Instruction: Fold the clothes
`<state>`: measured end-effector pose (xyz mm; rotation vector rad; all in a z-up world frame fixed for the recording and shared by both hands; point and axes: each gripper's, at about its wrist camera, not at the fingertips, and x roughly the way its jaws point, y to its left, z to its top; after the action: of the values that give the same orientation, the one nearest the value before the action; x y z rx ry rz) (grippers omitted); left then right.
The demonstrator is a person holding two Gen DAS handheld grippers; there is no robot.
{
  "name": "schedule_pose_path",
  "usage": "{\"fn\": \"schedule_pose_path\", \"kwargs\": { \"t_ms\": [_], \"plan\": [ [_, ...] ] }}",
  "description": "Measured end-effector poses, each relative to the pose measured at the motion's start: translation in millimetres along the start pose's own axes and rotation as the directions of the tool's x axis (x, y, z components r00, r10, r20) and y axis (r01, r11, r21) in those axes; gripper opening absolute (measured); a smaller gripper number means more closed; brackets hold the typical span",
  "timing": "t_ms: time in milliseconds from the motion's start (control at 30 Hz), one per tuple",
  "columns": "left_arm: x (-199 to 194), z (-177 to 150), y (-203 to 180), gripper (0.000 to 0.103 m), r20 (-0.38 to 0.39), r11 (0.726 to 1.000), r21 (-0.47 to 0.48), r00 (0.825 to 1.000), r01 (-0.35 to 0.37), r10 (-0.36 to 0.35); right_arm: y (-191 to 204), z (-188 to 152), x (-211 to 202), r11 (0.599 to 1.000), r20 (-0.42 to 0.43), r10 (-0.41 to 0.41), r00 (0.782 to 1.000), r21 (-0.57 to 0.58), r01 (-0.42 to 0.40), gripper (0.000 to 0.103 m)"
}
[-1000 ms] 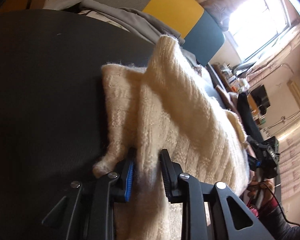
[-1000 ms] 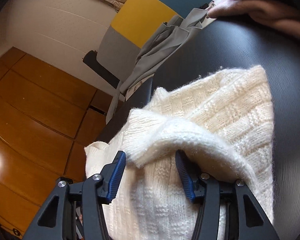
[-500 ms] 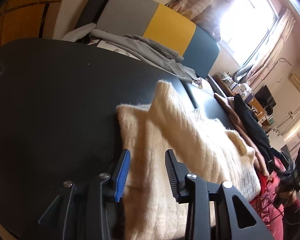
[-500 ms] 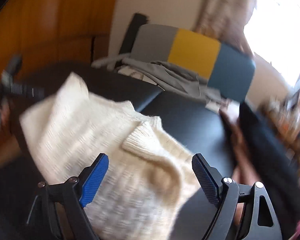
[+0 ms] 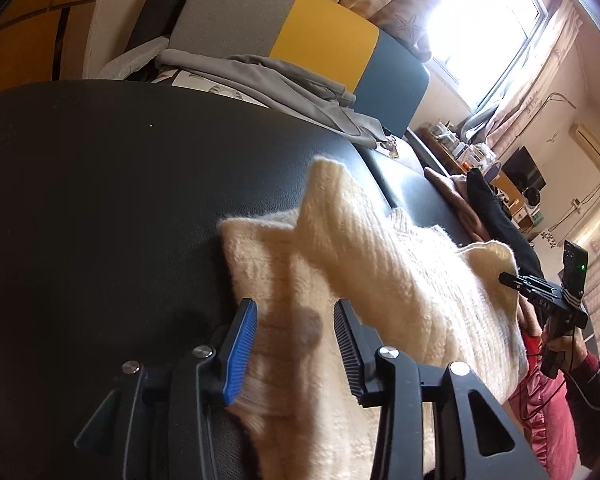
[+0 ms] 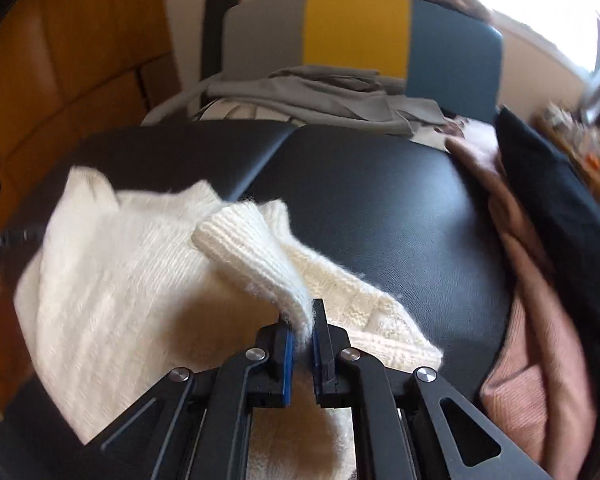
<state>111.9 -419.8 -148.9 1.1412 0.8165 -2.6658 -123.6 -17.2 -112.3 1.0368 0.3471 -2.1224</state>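
- The cream knit sweater (image 6: 112, 280) lies partly folded on the black padded table (image 6: 380, 200), toward its near left part in the right wrist view.
- The right gripper (image 6: 302, 344) points forward and slightly down at the sweater's near edge; its jaws are nearly closed, pinching the ribbed cuff (image 6: 252, 252) of a sleeve folded over the body of the garment.
- In the left wrist view the right gripper (image 5: 508, 280) shows at the sweater's far end, gripped by a hand (image 5: 560, 340) in a dark sleeve.
- The left gripper (image 5: 294, 344) sits low over the sweater (image 5: 360, 280), jaws spread wide with knit fabric below and between them; the fingers do not clamp it.
- A pink garment (image 6: 532, 340) and a black garment (image 6: 560, 208) lie along the table's right side.
- A grey garment (image 6: 320, 96) is draped on a chair (image 6: 360, 32) with a grey, yellow and blue back beyond the table.
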Motion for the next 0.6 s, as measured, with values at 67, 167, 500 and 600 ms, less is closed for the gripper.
{"fn": "schedule_pose_path", "kwargs": {
  "t_ms": [67,167,500,600],
  "plan": [
    [5,4,1,0.043,-0.022,1.0,0.022,1.0,0.003,-0.003,-12,-6,6,0.997,-0.009,0.023,1.0,0.07,-0.022,0.008],
    [17,8,-1,0.044,-0.066,0.999,0.046,0.998,0.019,-0.016,-20,-11,16,0.989,-0.031,0.056,0.998,0.136,-0.051,0.009],
    [44,22,-16,0.033,-0.121,0.996,0.079,0.992,0.041,-0.031,-27,-19,32,0.962,-0.048,0.181,0.982,0.216,-0.166,0.054],
    [46,22,-12,0.018,-0.119,0.998,0.048,0.993,0.028,-0.022,-20,-16,30,0.98,-0.077,0.113,0.991,0.173,-0.098,0.031]
  ]
}}
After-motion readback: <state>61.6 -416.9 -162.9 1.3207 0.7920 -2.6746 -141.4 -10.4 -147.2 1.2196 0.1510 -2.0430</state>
